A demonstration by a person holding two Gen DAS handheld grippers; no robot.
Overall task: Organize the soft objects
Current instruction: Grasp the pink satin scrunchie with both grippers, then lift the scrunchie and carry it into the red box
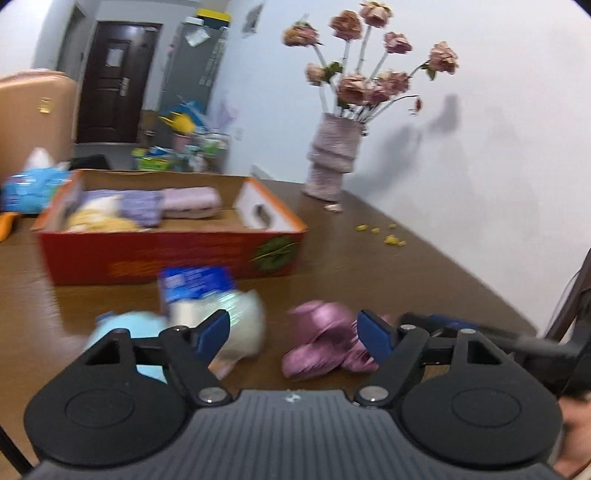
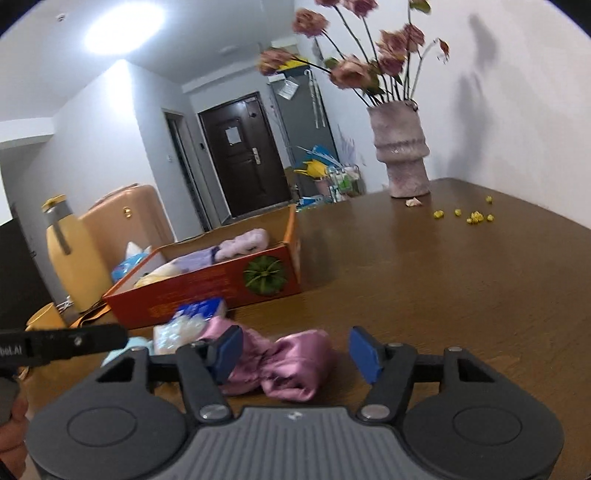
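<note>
a crumpled shiny pink satin piece (image 2: 284, 365) lies on the table beside a blue-and-white pack (image 1: 207, 295), near the red box (image 1: 166, 254).

White walls (image 2: 517, 110), dark door (image 2: 240, 155), bright ceiling light (image 2: 118, 26), brown wooden table (image 2: 461, 277).

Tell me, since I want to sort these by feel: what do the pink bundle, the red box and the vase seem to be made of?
Pink bundle: looks like satin-type fabric, glossy, with bright highlights along its soft folds.
Red box: looks like printed cardboard, matte, with plain brown inner walls and flaps.
Vase: probably ceramic or stone-look, a rough, mottled pinkish surface with no shine; the exact material cannot be told.
</note>
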